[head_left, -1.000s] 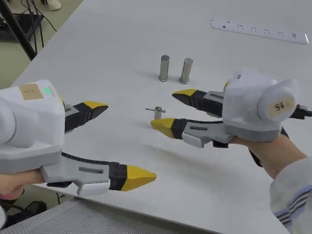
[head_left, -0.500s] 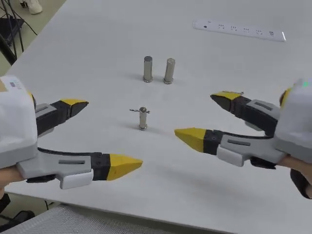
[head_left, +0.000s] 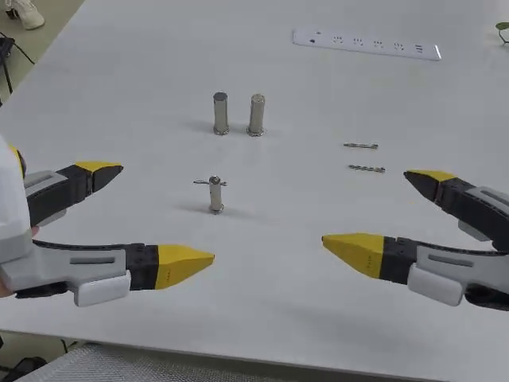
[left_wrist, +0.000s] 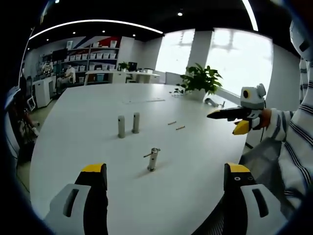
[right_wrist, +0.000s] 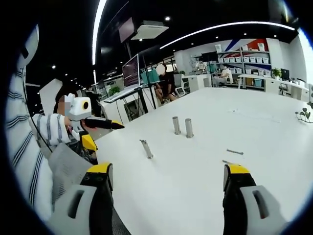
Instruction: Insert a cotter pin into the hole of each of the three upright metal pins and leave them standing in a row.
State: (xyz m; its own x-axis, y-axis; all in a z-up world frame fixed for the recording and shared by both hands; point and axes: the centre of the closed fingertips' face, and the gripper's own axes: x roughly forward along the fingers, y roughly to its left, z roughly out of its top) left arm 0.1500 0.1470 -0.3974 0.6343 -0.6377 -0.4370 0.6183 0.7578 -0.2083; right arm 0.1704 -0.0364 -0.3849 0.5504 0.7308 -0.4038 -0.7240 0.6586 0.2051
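Two bare metal pins (head_left: 220, 113) (head_left: 257, 115) stand upright side by side on the white table (head_left: 286, 270). Nearer me a third upright pin (head_left: 215, 194) carries a cotter pin (head_left: 208, 182) through its hole. Two loose cotter pins (head_left: 361, 146) (head_left: 367, 168) lie to the right. My left gripper (head_left: 143, 215) is open at the near left, empty. My right gripper (head_left: 386, 215) is open at the near right, empty, short of the loose cotter pins. The left gripper view shows the pins (left_wrist: 122, 126) (left_wrist: 153, 159); the right gripper view shows them too (right_wrist: 176, 125) (right_wrist: 146, 148).
A white power strip (head_left: 366, 44) lies at the far side of the table. The table's near edge runs just below both grippers. Shelves and desks stand in the room beyond the table.
My right gripper has drawn back to the right, away from the pin with the cotter pin, which now stands alone. The head view has shifted, bringing the loose cotter pins into sight.
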